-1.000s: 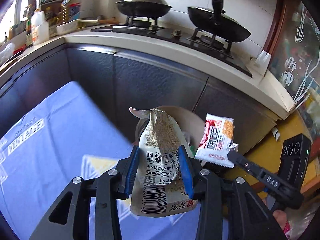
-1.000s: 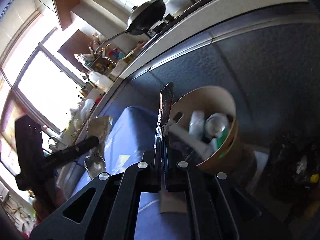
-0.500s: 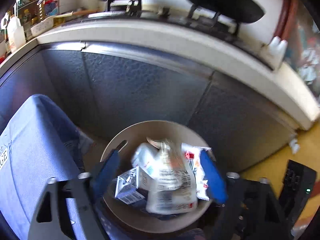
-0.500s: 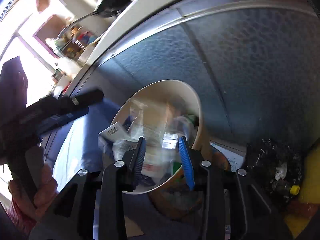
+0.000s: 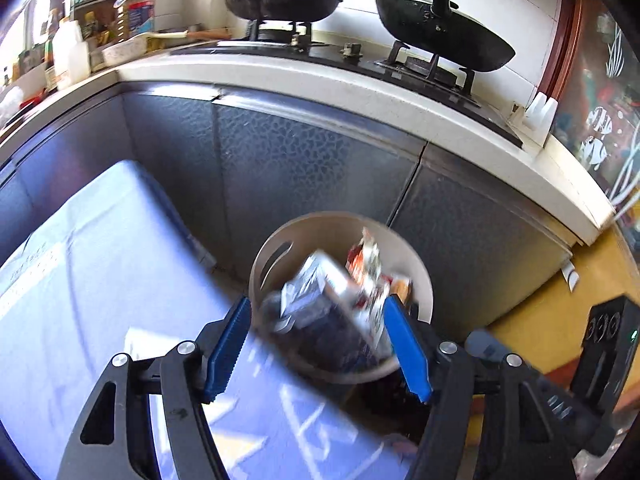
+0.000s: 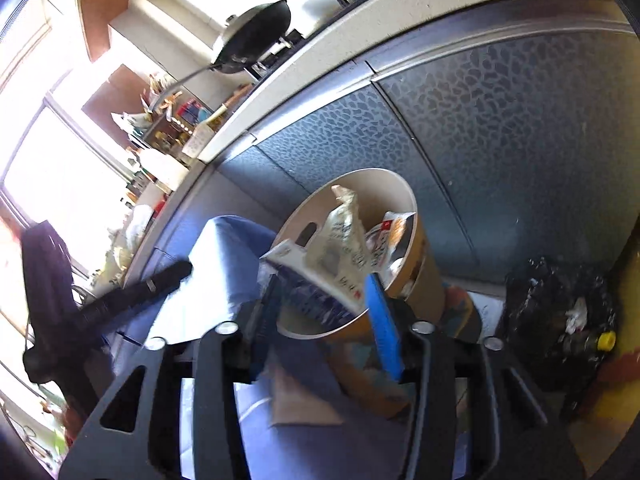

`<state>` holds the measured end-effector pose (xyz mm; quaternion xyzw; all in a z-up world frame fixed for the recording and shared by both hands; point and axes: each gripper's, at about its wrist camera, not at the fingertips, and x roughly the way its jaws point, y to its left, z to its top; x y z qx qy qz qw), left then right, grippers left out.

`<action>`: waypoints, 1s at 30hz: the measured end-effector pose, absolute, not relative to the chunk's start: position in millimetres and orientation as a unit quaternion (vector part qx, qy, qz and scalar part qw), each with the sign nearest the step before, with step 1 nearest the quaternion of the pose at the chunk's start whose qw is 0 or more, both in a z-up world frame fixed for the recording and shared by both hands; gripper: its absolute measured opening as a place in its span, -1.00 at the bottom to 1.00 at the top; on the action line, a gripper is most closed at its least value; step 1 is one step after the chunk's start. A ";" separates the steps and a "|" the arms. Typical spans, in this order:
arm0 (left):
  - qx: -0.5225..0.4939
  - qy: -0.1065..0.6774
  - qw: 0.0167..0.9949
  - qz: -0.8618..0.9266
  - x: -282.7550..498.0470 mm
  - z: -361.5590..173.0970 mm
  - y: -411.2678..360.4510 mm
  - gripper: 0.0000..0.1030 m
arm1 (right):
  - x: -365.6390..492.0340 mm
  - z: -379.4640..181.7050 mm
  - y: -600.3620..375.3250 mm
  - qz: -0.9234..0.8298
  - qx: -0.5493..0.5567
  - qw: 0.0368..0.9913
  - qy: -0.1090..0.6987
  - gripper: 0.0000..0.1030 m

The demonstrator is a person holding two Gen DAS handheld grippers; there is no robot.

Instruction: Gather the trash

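A round beige trash bin (image 5: 420, 276) stands on the floor against the grey cabinets; it also shows in the right wrist view (image 6: 404, 196). Inside lie a pale crumpled snack bag (image 6: 340, 236), a red-and-white wrapper (image 6: 390, 232) and a blue-and-white carton (image 5: 316, 292). My left gripper (image 5: 318, 354) is open and empty, just above and in front of the bin. My right gripper (image 6: 326, 326) is open and empty, also in front of the bin. The left gripper shows as a black bar in the right wrist view (image 6: 132, 292).
A table with a blue cloth (image 5: 92, 280) sits left of the bin. A black trash bag (image 6: 560, 312) lies on the floor to the right. Above are the white counter (image 5: 360, 88) with a stove and two black pans (image 5: 284, 0).
Both grippers opened and let go of their wrappers, which now lie in the bin. Both grippers have drawn back from the bin.
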<state>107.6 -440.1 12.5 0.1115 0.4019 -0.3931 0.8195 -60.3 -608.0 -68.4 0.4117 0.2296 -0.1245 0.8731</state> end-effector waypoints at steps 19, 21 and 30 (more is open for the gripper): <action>0.094 0.386 0.864 -0.309 50.0 31.7 -241.2 0.93 | -73.2 -22.6 -462.0 -0.065 0.401 0.873 0.270 0.64; 0.094 0.392 0.865 -0.299 50.4 32.3 -229.9 0.93 | -76.6 -16.7 -452.5 -0.066 0.393 0.876 0.271 0.65; 0.121 0.349 0.892 -0.260 33.7 39.7 -205.7 0.93 | -100.7 4.2 -420.0 -0.095 0.361 0.886 0.276 0.73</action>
